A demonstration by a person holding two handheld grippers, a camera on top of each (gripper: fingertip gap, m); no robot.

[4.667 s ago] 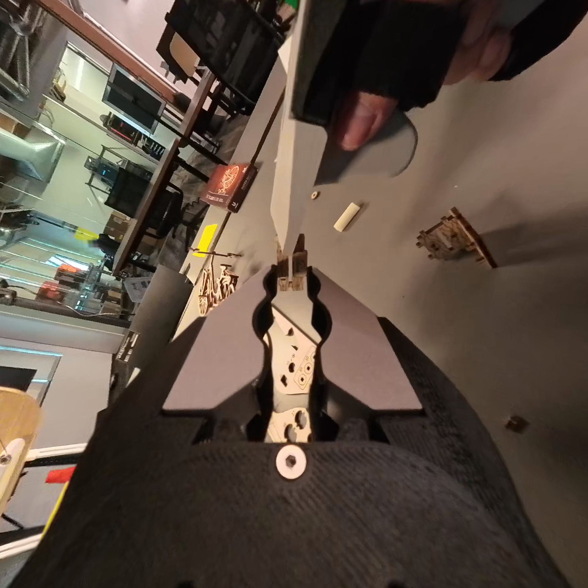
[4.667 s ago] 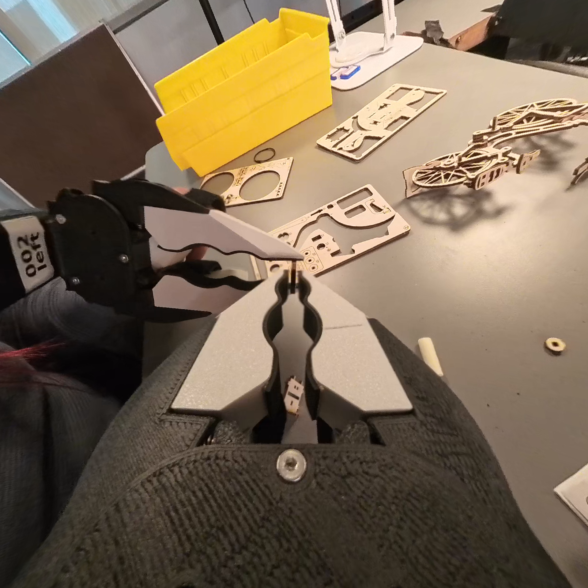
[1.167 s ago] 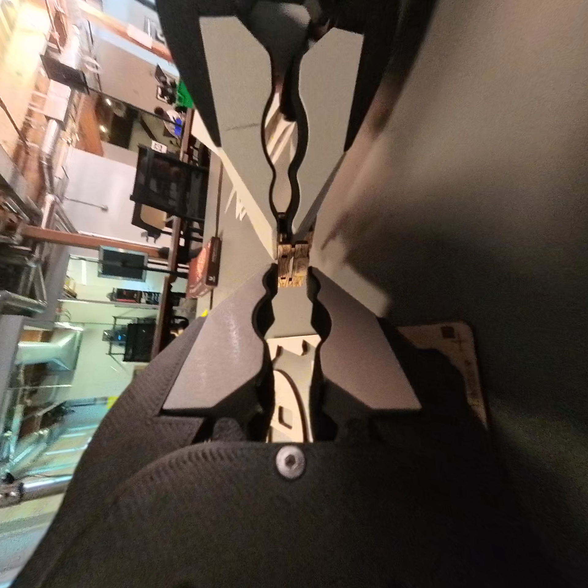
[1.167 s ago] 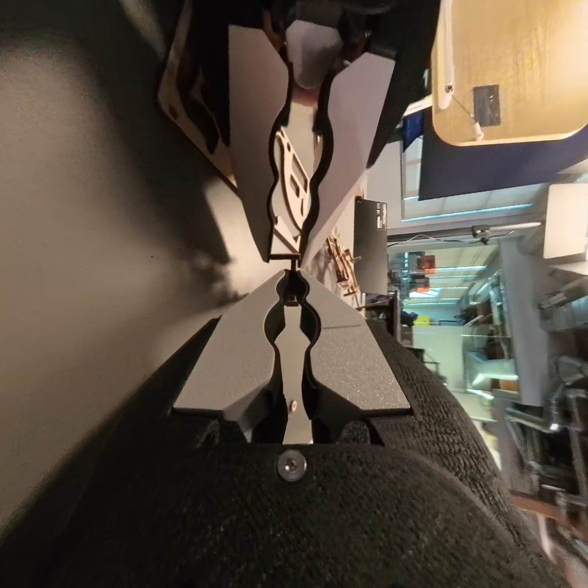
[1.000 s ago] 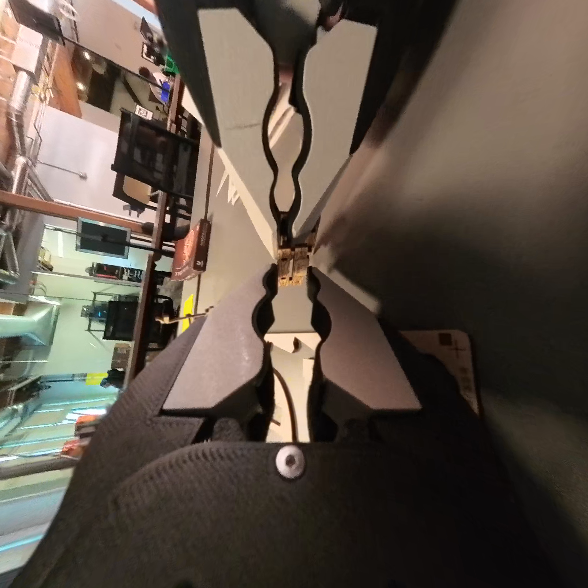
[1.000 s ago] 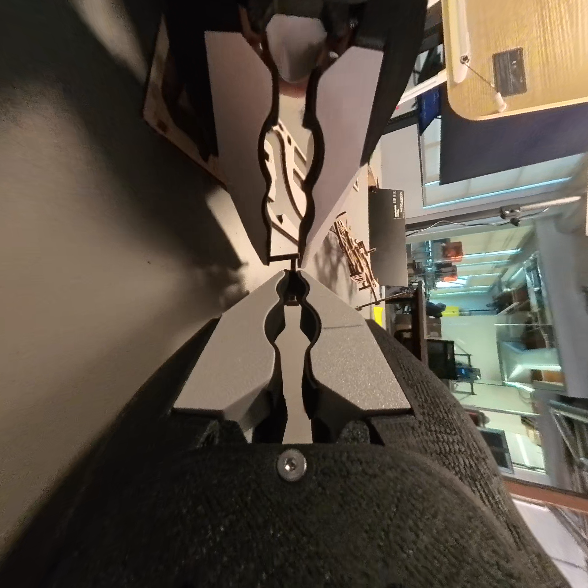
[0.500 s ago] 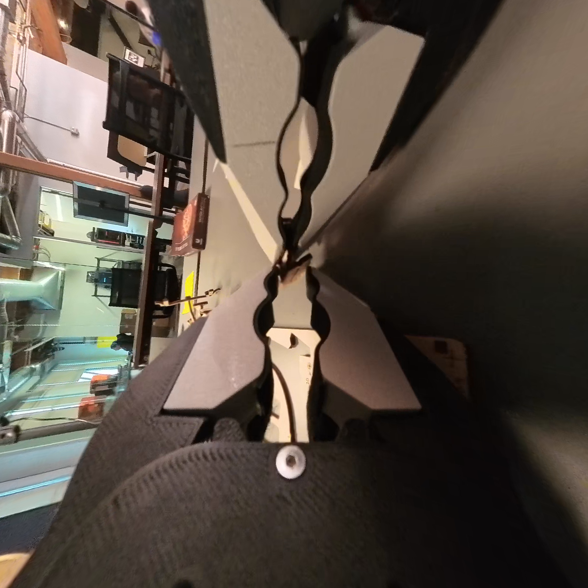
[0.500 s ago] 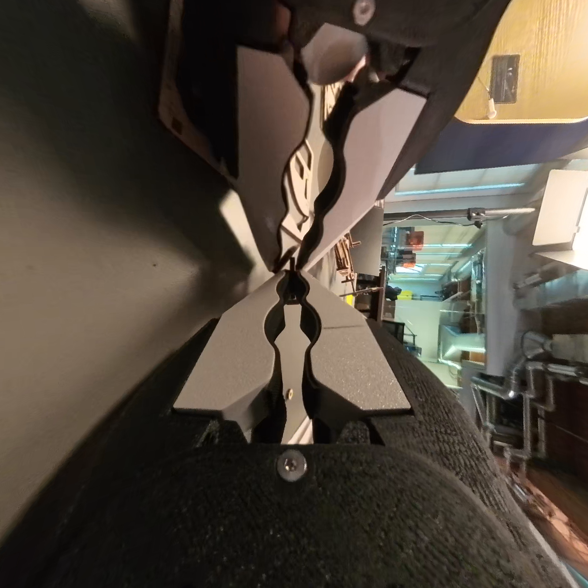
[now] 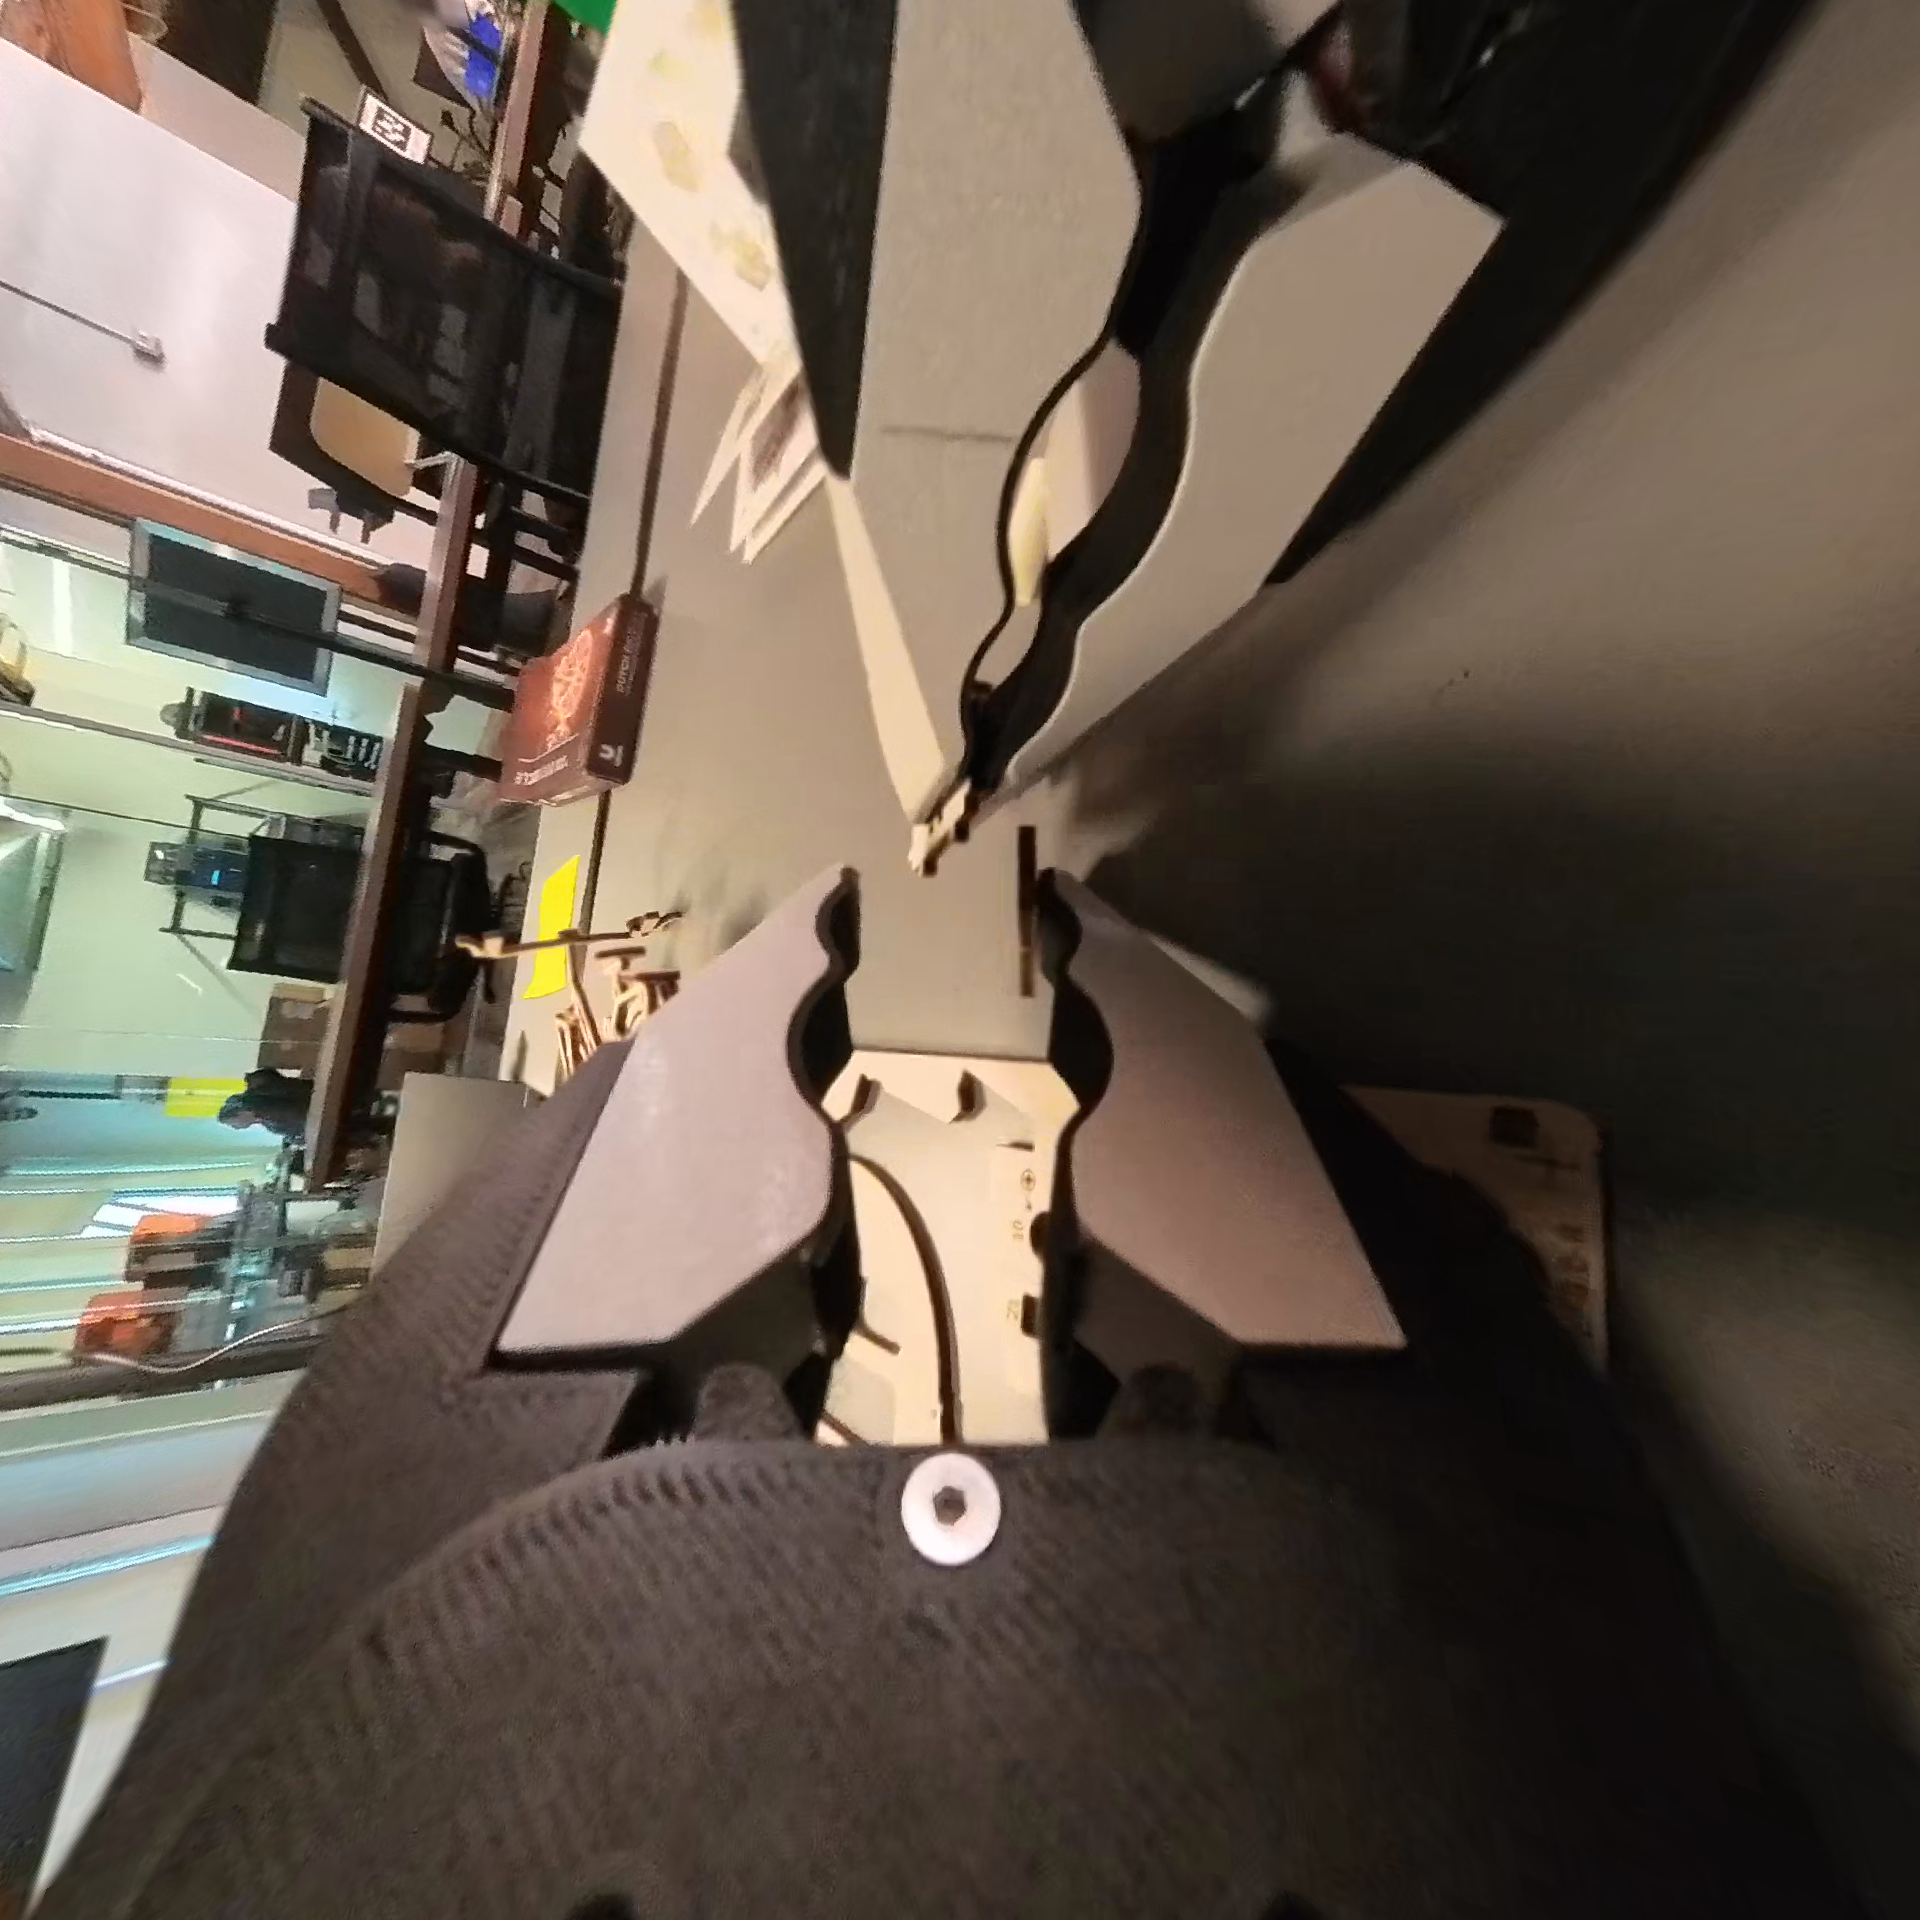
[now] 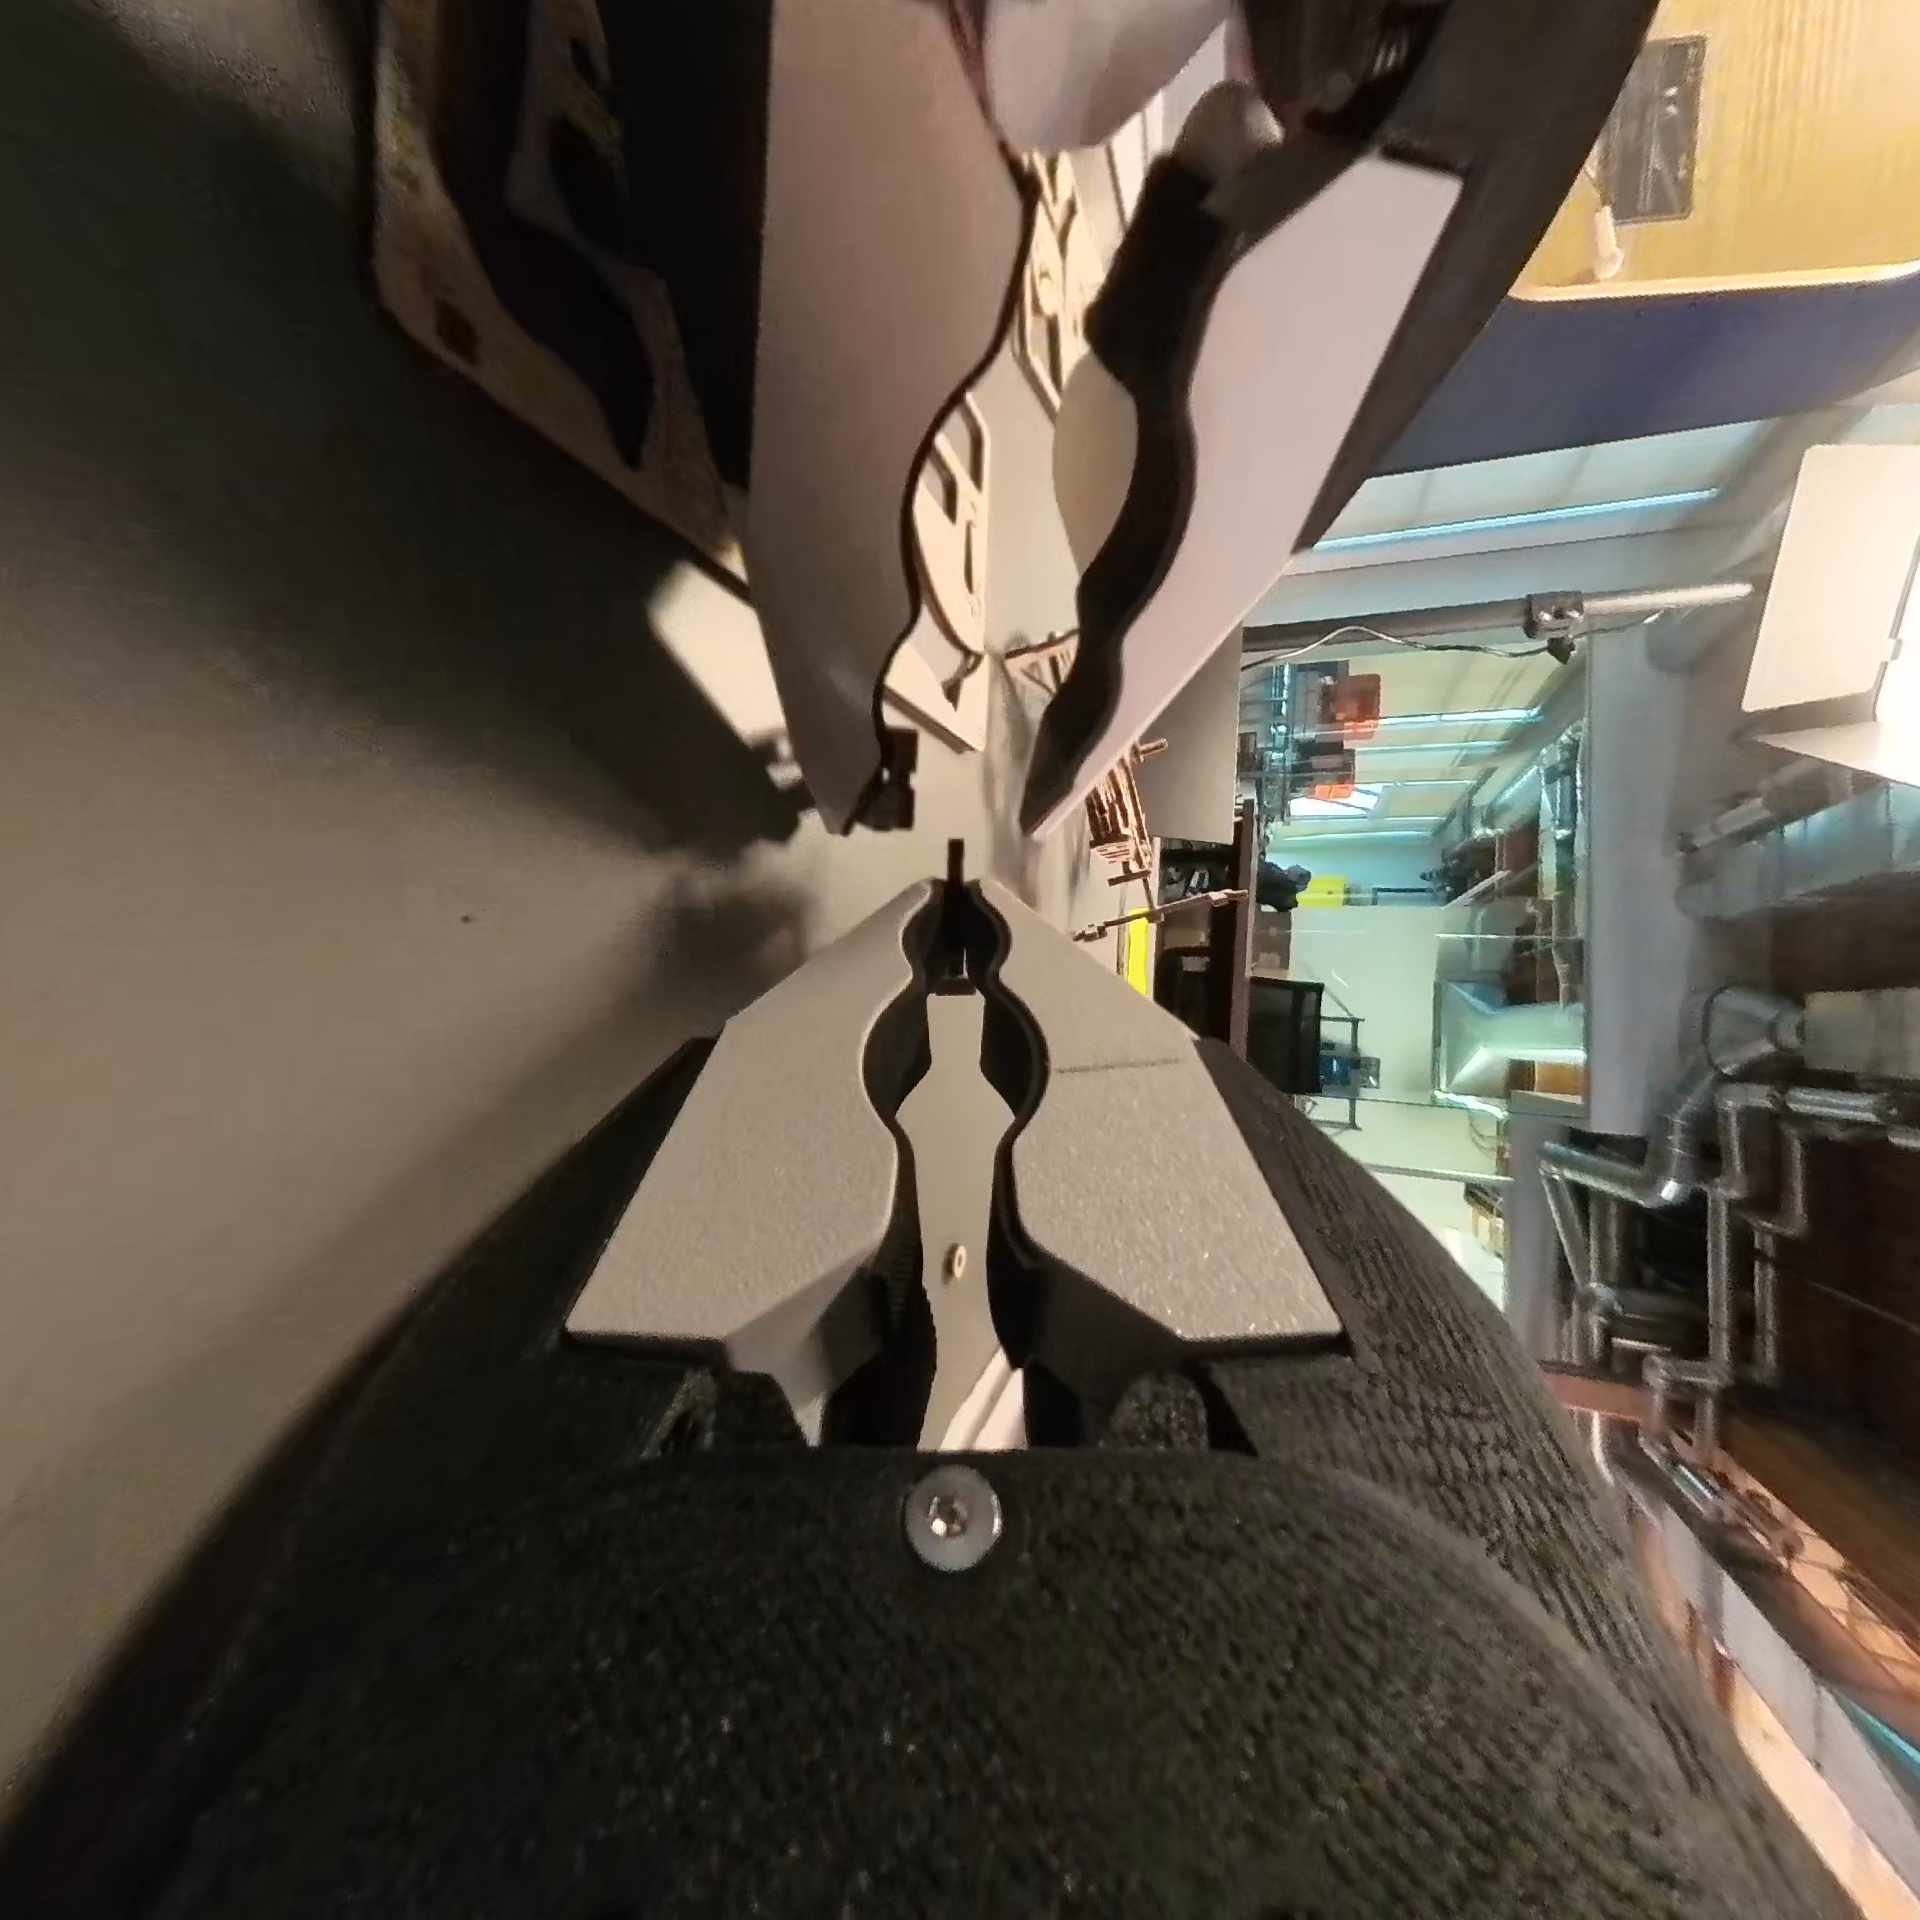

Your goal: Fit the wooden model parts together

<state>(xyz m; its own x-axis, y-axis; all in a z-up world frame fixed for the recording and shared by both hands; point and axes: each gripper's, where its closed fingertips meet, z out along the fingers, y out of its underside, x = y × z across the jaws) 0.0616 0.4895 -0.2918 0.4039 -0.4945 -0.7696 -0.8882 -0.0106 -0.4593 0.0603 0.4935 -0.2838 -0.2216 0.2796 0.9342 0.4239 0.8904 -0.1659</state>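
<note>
In the left wrist view my left gripper (image 9: 945, 899) is open. A thin dark wooden part (image 9: 1027, 904) stands on edge against the inner face of its right finger. My right gripper (image 9: 961, 800) comes in from above, tip to tip with the left one. It is shut on a small pale wooden part (image 9: 935, 840) that sticks out of its tips. In the right wrist view my right gripper (image 10: 954, 885) pinches that thin part (image 10: 954, 857). The open left gripper (image 10: 951, 810) hangs just above it, with the dark part (image 10: 894, 779) at one fingertip.
Both grippers are turned on their sides over a grey table (image 9: 1558, 623). A cut-out wooden sheet (image 9: 1538, 1174) lies under the left gripper and shows in the right wrist view (image 10: 436, 312). A brown box (image 9: 582, 717) and a wooden bicycle model (image 9: 613, 997) lie farther off.
My left gripper has opened; it was shut on its wooden part, pressed against the part in the right gripper. The two grippers' tips have drawn slightly apart. The right gripper stays shut.
</note>
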